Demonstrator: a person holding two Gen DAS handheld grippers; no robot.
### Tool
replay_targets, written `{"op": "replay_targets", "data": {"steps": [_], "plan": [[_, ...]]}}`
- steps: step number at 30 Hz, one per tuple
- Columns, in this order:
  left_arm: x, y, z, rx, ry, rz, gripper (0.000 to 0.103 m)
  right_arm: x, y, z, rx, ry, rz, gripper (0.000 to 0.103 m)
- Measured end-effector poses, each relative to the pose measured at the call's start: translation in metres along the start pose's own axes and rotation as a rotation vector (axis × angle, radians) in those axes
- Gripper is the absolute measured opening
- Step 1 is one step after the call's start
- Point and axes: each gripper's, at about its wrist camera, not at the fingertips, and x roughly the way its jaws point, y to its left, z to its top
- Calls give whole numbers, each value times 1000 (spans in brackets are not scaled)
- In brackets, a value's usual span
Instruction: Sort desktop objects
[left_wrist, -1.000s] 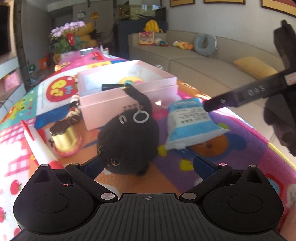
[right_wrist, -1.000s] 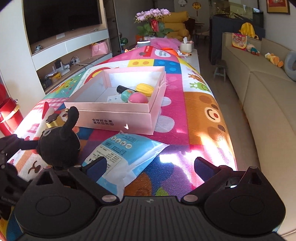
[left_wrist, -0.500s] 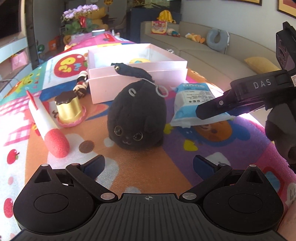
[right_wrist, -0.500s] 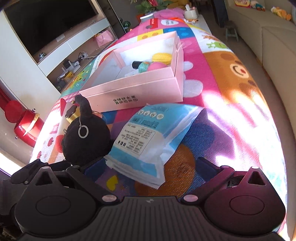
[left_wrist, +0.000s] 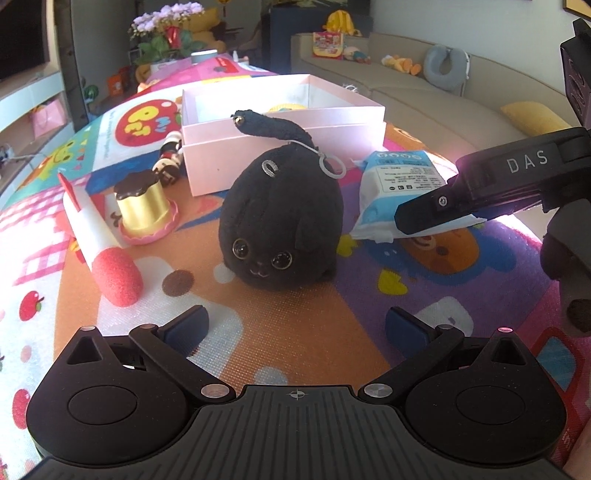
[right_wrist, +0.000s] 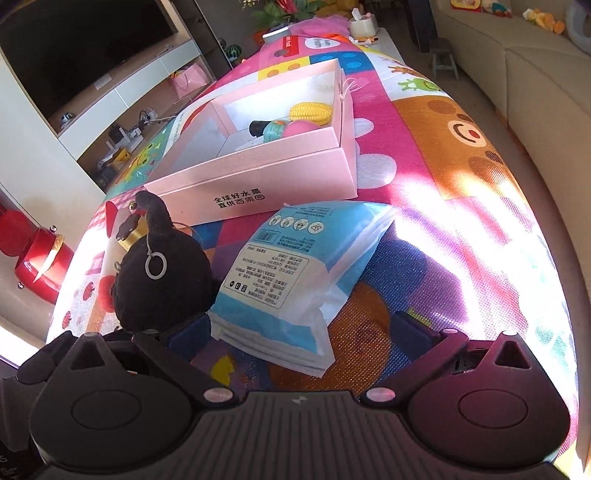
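My left gripper hung with its blue-padded fingers spread wide and holding nothing, pointed at the round black plush cat, which sat on the colourful cartoon play mat facing me, just beyond the fingertips and centred between them. Behind the cat stood the open pink cardboard box; left of the cat were a gold-and-brown toy pudding on a pink base and a white roll with a red foam end. Right of the cat lay the blue-and-white plastic packet, its near end reaching in between the open fingers of my right gripper, whose left pad sat just beside the packet's corner and close to the cat; I could not tell whether it touched either. Inside the box, at its right end, lay a yellow toy corn cob and a pink ball.
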Motion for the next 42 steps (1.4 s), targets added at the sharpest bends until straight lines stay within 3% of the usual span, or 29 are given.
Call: {"op": "replay_targets", "data": {"steps": [4,7,9,14,17,20,25,33,34,38,42], "plan": [[-5,7,5,-49,-54,-22,103,-1,-4,2,-7,13,25,103],[-11,5,19,-27,-140,30,103,-7,-16,8,52,26,81,103],[-8,1,29,8,-166,56,103,-16,-22,9,88,-11,99,103],[13,-8,43,63,-158,59,102,-31,-24,14,89,-68,55,103],[15,-12,43,73,-150,81,75,-26,-20,13,72,-52,1,103],[6,-9,38,55,-159,80,75,-19,-8,14,5,-66,-89,103],[-18,-3,19,47,-134,112,75,-15,10,24,-24,-77,-39,103],[-44,13,1,-30,-108,131,75,17,20,37,15,-14,-62,103],[-45,13,0,-32,-109,132,75,21,21,36,10,-9,-70,101],[-47,11,3,-22,-120,123,75,24,22,33,-34,31,-82,70],[-52,7,8,-5,-149,115,75,6,20,29,-71,62,-80,57]]}}
